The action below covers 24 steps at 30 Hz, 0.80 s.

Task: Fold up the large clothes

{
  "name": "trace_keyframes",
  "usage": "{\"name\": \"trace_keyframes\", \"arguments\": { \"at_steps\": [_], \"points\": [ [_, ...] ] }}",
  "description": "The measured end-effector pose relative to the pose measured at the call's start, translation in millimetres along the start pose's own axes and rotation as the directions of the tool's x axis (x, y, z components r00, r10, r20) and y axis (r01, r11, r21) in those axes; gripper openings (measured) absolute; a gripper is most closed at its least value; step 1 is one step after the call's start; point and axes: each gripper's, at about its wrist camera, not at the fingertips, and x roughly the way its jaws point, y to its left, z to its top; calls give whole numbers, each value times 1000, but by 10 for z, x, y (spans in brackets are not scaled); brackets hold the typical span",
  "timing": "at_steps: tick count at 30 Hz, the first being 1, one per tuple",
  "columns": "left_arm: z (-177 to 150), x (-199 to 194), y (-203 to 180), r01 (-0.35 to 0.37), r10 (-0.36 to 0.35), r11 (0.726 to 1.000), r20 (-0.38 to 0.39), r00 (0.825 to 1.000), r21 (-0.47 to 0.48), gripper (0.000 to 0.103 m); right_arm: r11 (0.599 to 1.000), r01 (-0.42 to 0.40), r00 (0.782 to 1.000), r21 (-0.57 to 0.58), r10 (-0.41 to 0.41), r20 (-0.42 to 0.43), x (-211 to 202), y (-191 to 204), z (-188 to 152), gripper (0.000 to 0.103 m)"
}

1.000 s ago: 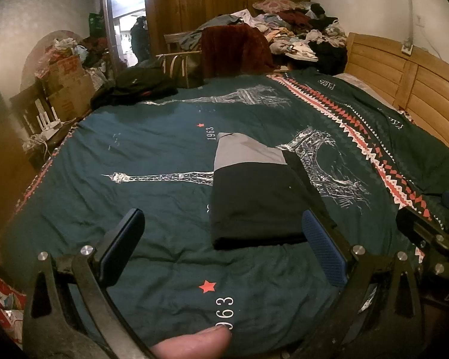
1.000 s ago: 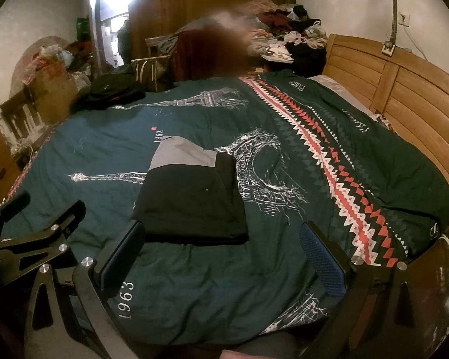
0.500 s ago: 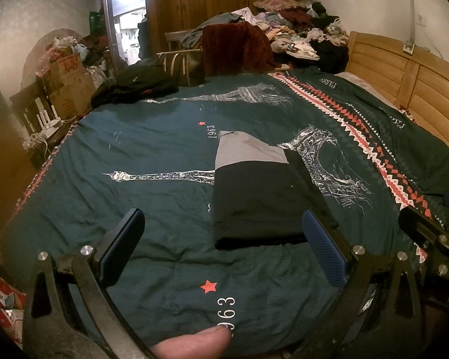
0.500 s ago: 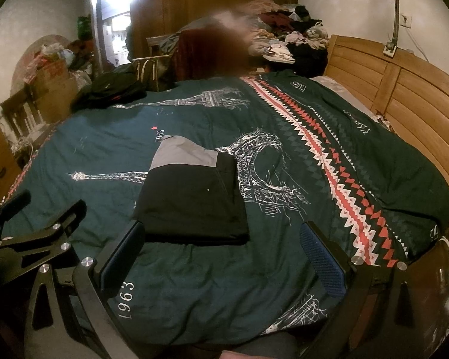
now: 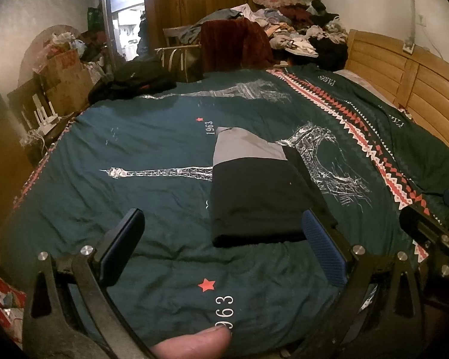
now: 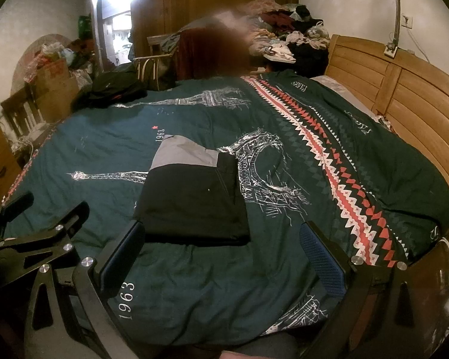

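Two grippers are hovering above the near edge of the bed, and we're holding both w/ jaws spread wide apart, nothing between them. The left gripper (image 5: pixel 224 239) is showing its blue-padded fingers (image 5: pixel 323 254) either side of the near end of the folded black-and-grey garment (image 5: pixel 254 191), but not touching it. The right gripper (image 6: pixel 224 251) is sitting just beside the left one; its black frame is poking into the left view's right edge, and the left's frame is showing at the right view's lower left.

The garment is lying flat as a folded rectangle near the middle of the dark teal bedspread printed w/ white Eiffel towers and "1963" (image 6: pixel 104 155), grey panel at the far end, black part toward us. A red-white-black zigzag stripe (image 6: pixel 329 161) is running along the spread to the garment's right, well apart from it. The wooden slatted headboard (image 6: pixel 404 98) is standing on the right. A heap of mixed clothes (image 5: pixel 296 27) is piling up beyond the far end of the bed, and a black bundle of fabric (image 5: pixel 134 80) is resting at the far left corner.
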Motion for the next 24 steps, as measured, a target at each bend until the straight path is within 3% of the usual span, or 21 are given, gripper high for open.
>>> {"name": "trace_keyframes", "arguments": {
  "at_steps": [24],
  "points": [
    [-52, 65, -20, 29, -29, 999, -18, 999, -25, 103, 1000, -5, 1000, -3, 5, -9, 45, 55, -6, 103]
  ]
}}
